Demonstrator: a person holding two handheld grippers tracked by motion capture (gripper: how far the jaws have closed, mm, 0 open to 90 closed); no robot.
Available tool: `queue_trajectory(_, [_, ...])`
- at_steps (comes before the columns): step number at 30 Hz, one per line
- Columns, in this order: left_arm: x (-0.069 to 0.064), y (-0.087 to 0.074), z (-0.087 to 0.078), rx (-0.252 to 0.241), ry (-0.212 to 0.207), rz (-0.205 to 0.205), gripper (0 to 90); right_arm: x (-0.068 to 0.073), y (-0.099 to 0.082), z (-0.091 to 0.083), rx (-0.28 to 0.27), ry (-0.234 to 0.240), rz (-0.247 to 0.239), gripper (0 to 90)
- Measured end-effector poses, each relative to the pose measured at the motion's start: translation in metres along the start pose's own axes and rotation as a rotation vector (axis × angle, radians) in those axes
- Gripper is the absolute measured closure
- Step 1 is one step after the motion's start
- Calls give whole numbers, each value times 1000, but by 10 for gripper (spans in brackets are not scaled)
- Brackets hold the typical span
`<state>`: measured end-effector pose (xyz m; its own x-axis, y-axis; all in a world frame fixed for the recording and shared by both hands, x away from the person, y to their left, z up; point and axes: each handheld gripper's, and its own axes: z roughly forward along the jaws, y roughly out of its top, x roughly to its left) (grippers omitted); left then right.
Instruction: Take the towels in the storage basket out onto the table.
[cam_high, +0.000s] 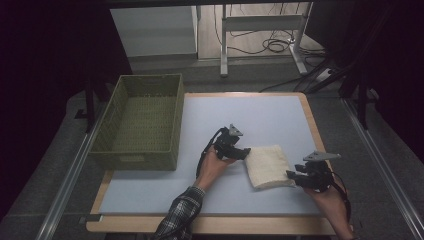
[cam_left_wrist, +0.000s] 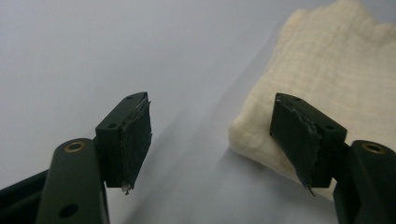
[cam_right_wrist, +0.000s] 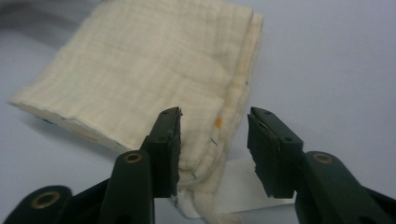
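I see the folded cream towel (cam_high: 268, 166) lying flat on the desk (cam_high: 260, 120), near its front right part, between my two tools. Its long axis runs from the near right corner toward the far left, slightly skewed to the desk edge. The left hand-held gripper (cam_high: 244, 152) sits at the towel's left edge, jaws apart with nothing between them. The right hand-held gripper (cam_high: 291, 175) is at the near right corner, released, the folded corner and what looks like a white tag lying between its jaws. A green woven basket (cam_high: 142, 120) stands well apart at the left.
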<state>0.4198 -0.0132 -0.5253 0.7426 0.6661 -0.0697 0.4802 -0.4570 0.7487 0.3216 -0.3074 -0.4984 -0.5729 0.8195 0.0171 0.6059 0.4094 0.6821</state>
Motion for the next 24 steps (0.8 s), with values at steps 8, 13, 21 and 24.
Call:
queue_trajectory(8, [4,1,5,76,-51,-21,350,1,-9,11,41,24,37,512])
queue_trajectory(13, [4,9,4,130,-59,-9,361,3,-8,12,54,61,60,696])
queue_trajectory(21, [6,13,1,171,-97,-8,432,2,-9,13,54,115,86,809])
queue_trajectory(24, [5,12,5,177,-111,2,492,3,-9,12,46,109,84,809])
